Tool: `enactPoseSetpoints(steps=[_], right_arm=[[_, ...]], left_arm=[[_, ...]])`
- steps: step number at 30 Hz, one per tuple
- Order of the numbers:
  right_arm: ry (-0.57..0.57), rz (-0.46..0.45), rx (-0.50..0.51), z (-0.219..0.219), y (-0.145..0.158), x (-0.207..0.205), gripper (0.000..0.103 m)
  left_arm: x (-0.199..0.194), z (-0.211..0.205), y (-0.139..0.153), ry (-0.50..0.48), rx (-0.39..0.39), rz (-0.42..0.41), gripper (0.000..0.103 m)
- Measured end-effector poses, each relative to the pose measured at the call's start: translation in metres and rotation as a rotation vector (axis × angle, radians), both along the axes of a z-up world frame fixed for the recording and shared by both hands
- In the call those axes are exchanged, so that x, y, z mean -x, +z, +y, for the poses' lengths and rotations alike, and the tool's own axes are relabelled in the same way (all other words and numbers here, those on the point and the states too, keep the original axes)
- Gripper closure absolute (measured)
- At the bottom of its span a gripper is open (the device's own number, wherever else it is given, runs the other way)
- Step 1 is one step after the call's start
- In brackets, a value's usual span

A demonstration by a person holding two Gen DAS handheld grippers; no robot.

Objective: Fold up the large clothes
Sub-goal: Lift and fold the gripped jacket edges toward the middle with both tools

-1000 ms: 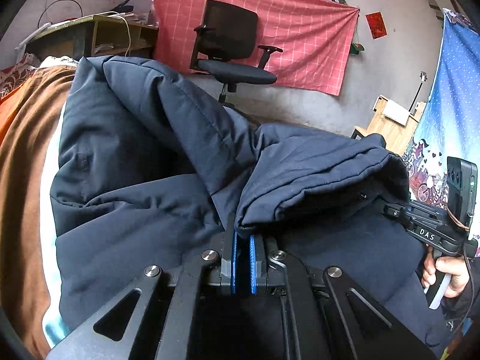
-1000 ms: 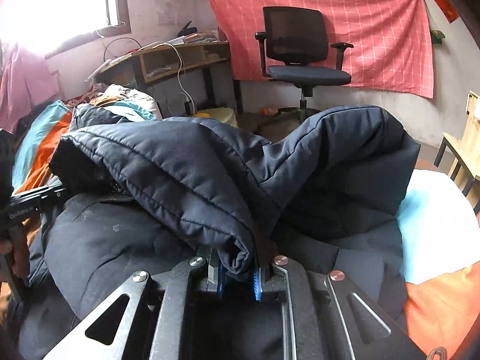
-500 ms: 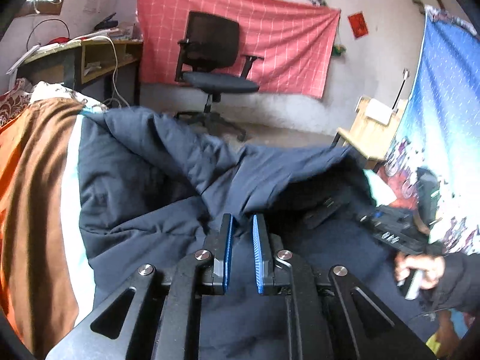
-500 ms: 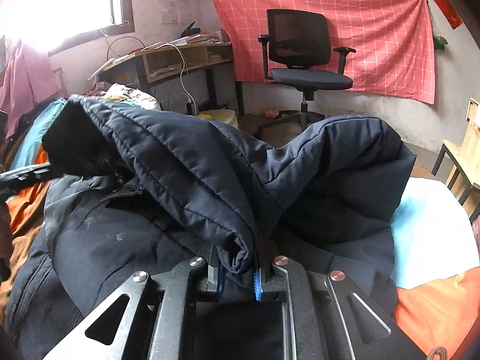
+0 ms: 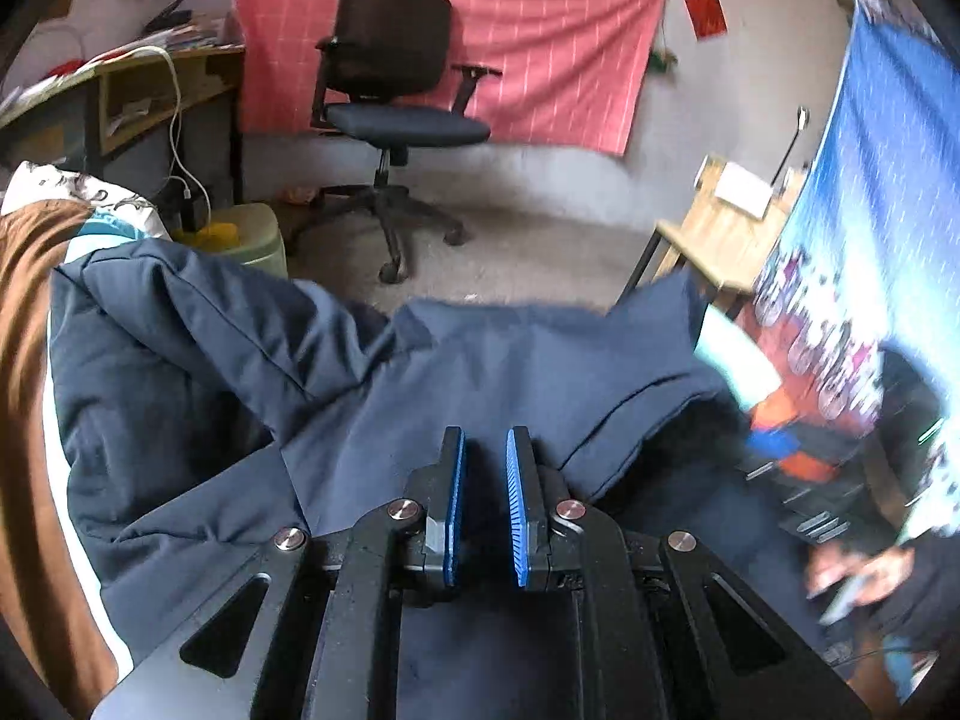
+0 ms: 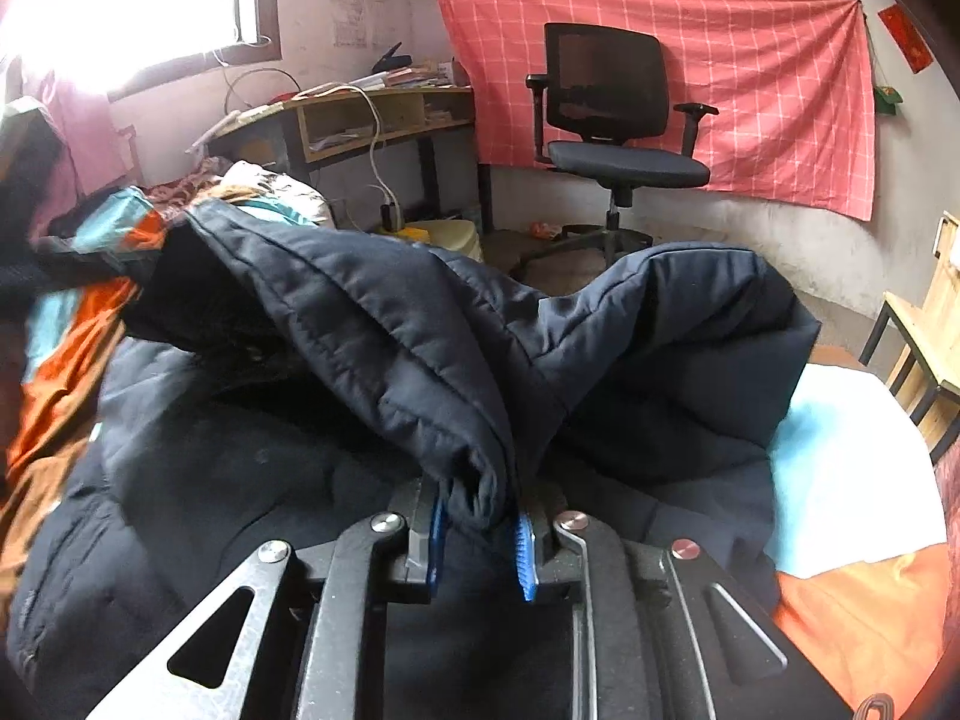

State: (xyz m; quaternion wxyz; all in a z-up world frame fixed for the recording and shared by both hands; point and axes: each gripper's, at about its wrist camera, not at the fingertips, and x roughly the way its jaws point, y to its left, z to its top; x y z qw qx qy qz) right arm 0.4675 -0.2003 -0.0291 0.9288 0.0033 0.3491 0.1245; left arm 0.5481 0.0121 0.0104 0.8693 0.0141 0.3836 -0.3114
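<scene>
A: Left wrist view first. What does the left gripper (image 5: 485,468) have?

B: Nothing. Its blue pads (image 5: 517,510) stand a little apart with a bare gap between them, so it is released. The navy padded jacket (image 5: 456,372) lies spread below and beyond the fingertips, not pinched by them.

A: Where does the jacket sit in that view?

B: It covers the bed from near to far. A thick fold runs from the far left toward the middle, and a flatter panel stretches right. At the left edge it overlaps a brown and white blanket (image 5: 30,360). Far right, blurred, a hand (image 5: 852,576) shows beside a dark device; I cannot tell more there.

A: And the room beyond?

B: A black office chair (image 5: 390,90) stands before a red checked cloth (image 5: 528,48) on the far wall.

A: Now the right wrist view.

B: The right gripper (image 6: 480,516) has a rolled edge of the jacket (image 6: 420,360) between its pads, and the jaws are opening. The bunch fills the gap and touches both pads. From there the jacket rises in a ridge to the far left and humps up to the far right, over the rest of the jacket lying flat on the bed. An orange and pale blue bedcover (image 6: 852,480) shows at the near right.
</scene>
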Motion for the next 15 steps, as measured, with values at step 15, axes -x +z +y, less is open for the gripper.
enactPoseSetpoints(steps=[15], right_arm=[[0.065, 0.105, -0.108, 0.020, 0.020, -0.093, 0.061]], left_arm=[[-0.012, -0.027, -0.054, -0.006, -0.169, -0.031, 0.092]])
